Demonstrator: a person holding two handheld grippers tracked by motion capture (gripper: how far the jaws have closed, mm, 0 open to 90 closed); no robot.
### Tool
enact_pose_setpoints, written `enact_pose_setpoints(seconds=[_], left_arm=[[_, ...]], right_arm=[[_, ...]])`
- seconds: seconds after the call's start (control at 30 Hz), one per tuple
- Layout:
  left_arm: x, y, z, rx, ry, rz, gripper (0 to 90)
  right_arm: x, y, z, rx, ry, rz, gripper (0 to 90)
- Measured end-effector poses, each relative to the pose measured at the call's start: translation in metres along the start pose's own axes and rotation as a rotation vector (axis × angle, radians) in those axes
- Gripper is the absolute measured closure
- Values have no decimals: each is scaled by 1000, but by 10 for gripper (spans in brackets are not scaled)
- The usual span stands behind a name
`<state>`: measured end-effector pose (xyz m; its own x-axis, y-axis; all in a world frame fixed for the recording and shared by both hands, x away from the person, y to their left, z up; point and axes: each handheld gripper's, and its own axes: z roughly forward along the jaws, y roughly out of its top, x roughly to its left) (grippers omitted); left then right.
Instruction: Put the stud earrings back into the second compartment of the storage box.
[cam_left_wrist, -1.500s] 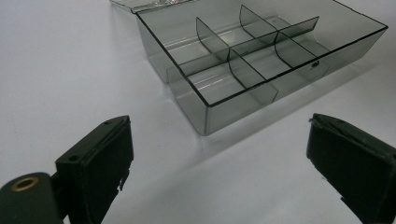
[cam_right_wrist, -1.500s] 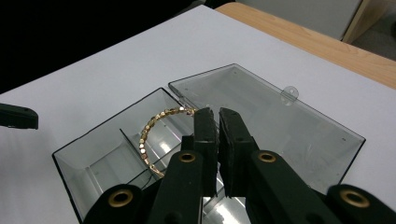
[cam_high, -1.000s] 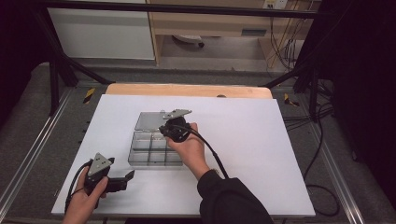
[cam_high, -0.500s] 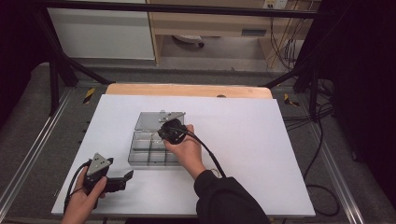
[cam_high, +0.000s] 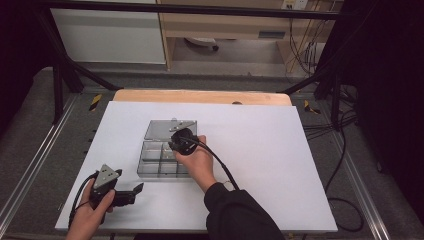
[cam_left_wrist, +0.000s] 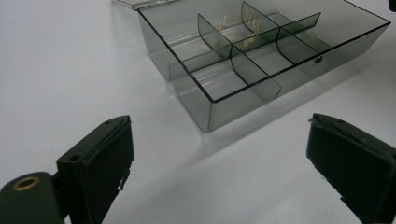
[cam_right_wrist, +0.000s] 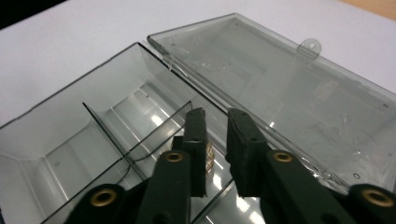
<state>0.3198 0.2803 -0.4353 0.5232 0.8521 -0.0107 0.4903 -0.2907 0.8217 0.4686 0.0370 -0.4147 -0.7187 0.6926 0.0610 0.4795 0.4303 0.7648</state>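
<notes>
While the high view showed the compartment box (cam_high: 162, 161) lying open on the worktop (cam_high: 260, 145), the right tongs (cam_high: 176, 146) hung over it. The left tongs (cam_left_wrist: 219, 154) gaped wide, empty, short of the box. The right tongs' jaws had just parted narrowly above small brass parts (cam_right_wrist: 209, 157), seemingly dropped; filling looked barely begun.

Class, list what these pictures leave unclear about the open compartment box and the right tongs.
- High view: the hand hides the right tongs, whose jaws have just been opening, and part of the box.
- Right gripper view: small brassy pieces sit behind a jaw; type unclear.
- Left gripper view: brassy pieces blurred through the box's walls.
</notes>
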Motion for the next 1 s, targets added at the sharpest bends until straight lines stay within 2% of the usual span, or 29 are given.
enact_pose_setpoints(seconds=[0.17, 0.3, 0.4, 0.47, 0.6, 0.8, 1.0], left_arm=[[1, 1, 0, -3, -1, -1, 80], [-1, 2, 1, 0, -2, 3, 80], [0, 1, 1, 2, -1, 8, 79], [0, 1, 1, 3, 1, 7, 80], [-1, -1, 0, 8, 4, 9, 80], [-2, 0, 1, 14, 11, 5, 72], [-4, -2, 4, 33, 18, 15, 72]], right_arm=[[3, 1, -13, -42, 13, -12, 740], [5, 0, -31, -76, 9, -15, 621], [3, -3, -46, -108, -2, 1, 503], [0, -6, -56, -125, -35, 20, 415], [-9, -10, -80, -147, -64, 67, 272], [-29, -19, -116, -205, -74, 119, 169], [-49, -37, -141, -224, -90, 156, 107]])
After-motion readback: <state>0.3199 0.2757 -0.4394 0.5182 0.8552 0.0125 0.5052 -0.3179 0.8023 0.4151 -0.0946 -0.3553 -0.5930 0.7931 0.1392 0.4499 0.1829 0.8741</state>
